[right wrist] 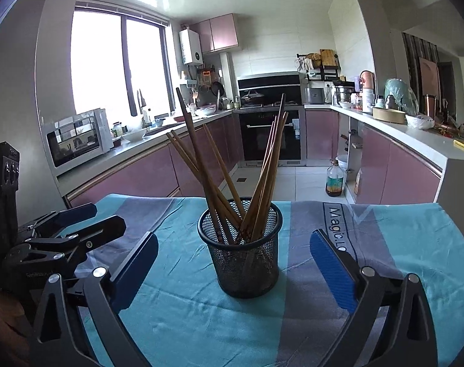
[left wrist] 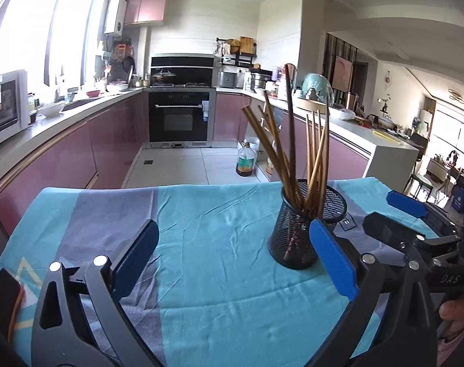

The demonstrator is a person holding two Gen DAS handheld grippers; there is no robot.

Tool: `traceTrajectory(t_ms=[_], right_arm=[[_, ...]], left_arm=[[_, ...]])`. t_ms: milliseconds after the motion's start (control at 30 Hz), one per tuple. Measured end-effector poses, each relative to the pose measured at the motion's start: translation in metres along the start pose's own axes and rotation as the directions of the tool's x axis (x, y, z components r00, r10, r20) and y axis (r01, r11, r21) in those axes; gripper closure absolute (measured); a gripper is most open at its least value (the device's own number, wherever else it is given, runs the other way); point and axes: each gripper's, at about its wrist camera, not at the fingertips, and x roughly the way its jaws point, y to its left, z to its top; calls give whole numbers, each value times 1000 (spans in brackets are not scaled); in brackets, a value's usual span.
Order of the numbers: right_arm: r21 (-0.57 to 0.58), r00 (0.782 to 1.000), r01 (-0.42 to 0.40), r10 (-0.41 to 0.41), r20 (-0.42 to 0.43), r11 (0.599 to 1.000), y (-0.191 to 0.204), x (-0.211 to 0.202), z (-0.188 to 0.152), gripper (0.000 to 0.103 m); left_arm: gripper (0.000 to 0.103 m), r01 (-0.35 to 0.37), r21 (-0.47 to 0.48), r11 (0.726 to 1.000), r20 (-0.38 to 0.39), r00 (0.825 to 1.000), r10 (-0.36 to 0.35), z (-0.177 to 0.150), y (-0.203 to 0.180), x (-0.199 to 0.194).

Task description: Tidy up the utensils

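Both tongs spread wide over the cloth, nothing held

The left tongs [left wrist: 235,263] and the right tongs [right wrist: 235,263] are cut off at the handles, and only a sliver of each hand shows. The black wire-mesh cup [right wrist: 240,246], round and see-through, stands upright ahead of the right tongs, between their blue pads, untouched, and just past the left tongs' right pad. Slim brown wooden chopsticks [right wrist: 215,177] fan out of it; their tips blur behind the mesh. The creased teal-and-grey tablecloth [left wrist: 201,238] lies beneath.
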Motion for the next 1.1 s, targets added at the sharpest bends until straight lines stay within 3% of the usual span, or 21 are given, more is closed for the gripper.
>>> traceTrajectory(t_ms=[333,1100], right_arm=[[-62,992,112,-107,70,992,21,-21,-14,7],[-51,986,121,-115,118,991,39,-37,-26,7]], left_arm=[[6,-95,-36,995,56,994,97,-16,20,-34],[6,-152,-38,988,127,980,155,-27,18,-74]])
